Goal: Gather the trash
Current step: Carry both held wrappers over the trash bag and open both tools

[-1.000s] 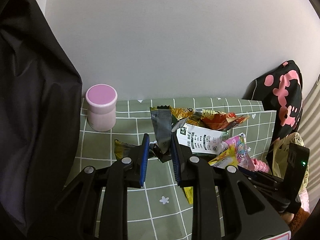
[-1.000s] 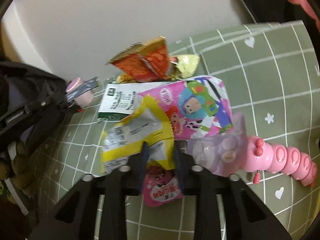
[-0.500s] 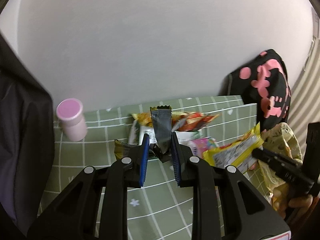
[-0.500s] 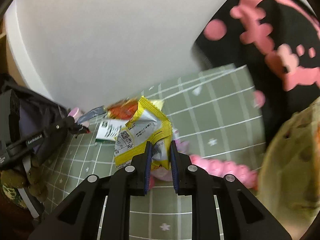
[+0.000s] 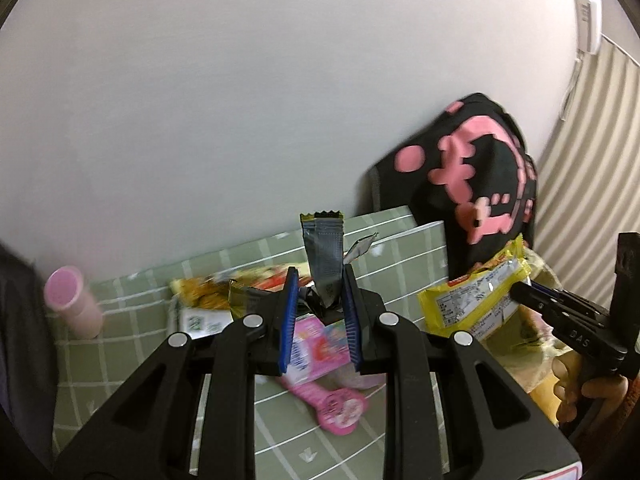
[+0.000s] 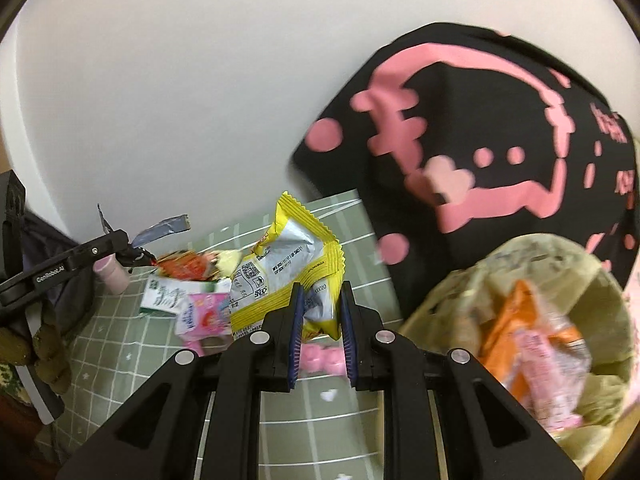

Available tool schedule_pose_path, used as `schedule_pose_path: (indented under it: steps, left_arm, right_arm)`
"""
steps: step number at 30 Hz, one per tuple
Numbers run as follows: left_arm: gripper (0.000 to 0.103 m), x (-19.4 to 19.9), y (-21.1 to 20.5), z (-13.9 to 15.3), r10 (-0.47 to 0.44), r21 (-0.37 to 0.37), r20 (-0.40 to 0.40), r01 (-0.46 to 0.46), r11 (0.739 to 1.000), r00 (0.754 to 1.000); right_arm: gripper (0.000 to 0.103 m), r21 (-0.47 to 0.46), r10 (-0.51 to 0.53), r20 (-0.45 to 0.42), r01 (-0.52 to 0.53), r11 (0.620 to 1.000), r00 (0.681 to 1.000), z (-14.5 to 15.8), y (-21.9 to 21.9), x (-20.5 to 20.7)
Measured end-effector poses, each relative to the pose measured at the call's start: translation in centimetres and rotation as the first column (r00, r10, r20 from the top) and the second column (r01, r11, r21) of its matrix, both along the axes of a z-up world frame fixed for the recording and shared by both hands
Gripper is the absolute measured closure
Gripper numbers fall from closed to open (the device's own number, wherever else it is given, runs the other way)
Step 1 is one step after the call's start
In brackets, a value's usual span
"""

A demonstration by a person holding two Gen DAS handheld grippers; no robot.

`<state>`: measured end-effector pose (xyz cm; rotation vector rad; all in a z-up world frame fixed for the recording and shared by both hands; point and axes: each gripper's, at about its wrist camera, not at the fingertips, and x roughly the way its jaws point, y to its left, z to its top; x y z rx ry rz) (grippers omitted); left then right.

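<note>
left gripper (image 5: pixel 319 312): jaws narrowly apart, blue pads pinching the crumpled lower end of a grey foil wrapper (image 5: pixel 324 258); wrapper stands upright above the fingers, serrated top edge up, clear of the table; a thin foil flap sticks out to its right; a second dark-and-gold wrapper scrap (image 5: pixel 244 300) sits at the left finger, whether it is gripped too i cannot tell.

right gripper (image 6: pixel 320 332): jaws close together, clamped on the bottom corner of a yellow snack packet (image 6: pixel 286 276); packet rises up and to the left from the fingers, lifted off the table; in the left wrist view the same packet shows at right, held out from the right gripper's tip over the bag area.

green checked tablecloth (image 5: pixel 132 344) below both grippers; remaining litter on it in a loose pile near the wall: orange-red wrapper (image 6: pixel 182 266), white-and-green packet (image 6: pixel 168 294), pink cartoon packet (image 6: pixel 204 314); a pink toy (image 5: pixel 332 408) lies on the cloth in front of the pile; pink-lidded jar (image 5: pixel 70 300) stands at the far left by the wall.

trash bag (image 6: pixel 516 320), pale olive, open mouth, to the right of the right gripper; orange and pink wrappers already inside; a black cushion with pink print (image 6: pixel 480 140) leans behind it against the wall; a person's hand (image 5: pixel 580 388) grips the right gripper's handle.
</note>
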<state>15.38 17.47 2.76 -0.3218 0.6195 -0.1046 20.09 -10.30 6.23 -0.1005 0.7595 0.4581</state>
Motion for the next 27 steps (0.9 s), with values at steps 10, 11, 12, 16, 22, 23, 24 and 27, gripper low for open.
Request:
schedule_pose_path:
  steps: [10, 11, 12, 16, 22, 23, 24, 27]
  left_arm:
    - [0.083, 4.5, -4.9, 3.4, -0.163, 0.003, 0.069, 0.163, 0.987, 0.984]
    - [0.083, 4.9, -5.7, 3.6, -0.183, 0.004, 0.072, 0.183, 0.983, 0.981]
    - [0.083, 5.2, -6.2, 3.7, -0.197, 0.005, 0.075, 0.197, 0.98, 0.978]
    - [0.083, 6.3, -8.7, 4.2, -0.262, 0.018, 0.084, 0.262, 0.965, 0.961]
    - [0.083, 7.7, -12.7, 5.5, -0.361, 0.04, 0.113, 0.358, 0.933, 0.926]
    - [0.083, 7.8, -13.2, 5.7, -0.372, 0.043, 0.117, 0.37, 0.928, 0.921]
    - [0.083, 8.0, -14.0, 6.0, -0.39, 0.048, 0.124, 0.387, 0.921, 0.912]
    - [0.083, 8.4, -16.3, 7.0, -0.438, 0.063, 0.136, 0.433, 0.899, 0.889]
  right_arm:
    - [0.085, -0.036, -0.153, 0.054, 0.155, 0.987, 0.987, 2.8, -5.1, 1.7]
    - [0.085, -0.04, -0.168, 0.059, 0.17, 0.985, 0.984, 3.1, -5.6, 1.8]
    - [0.085, -0.045, -0.189, 0.066, 0.193, 0.98, 0.98, 3.5, -6.4, 1.9]
    - [0.085, -0.063, -0.25, 0.1, 0.257, 0.964, 0.963, 4.9, -8.6, 2.2]
    - [0.085, -0.074, -0.333, 0.142, 0.345, 0.936, 0.932, 6.6, -11.8, 2.3]
    - [0.085, -0.079, -0.345, 0.148, 0.359, 0.93, 0.927, 6.8, -12.3, 2.2]
    - [0.085, -0.082, -0.355, 0.152, 0.37, 0.925, 0.922, 7.0, -12.7, 2.2]
    - [0.085, -0.081, -0.395, 0.165, 0.412, 0.908, 0.904, 7.7, -14.5, 1.9]
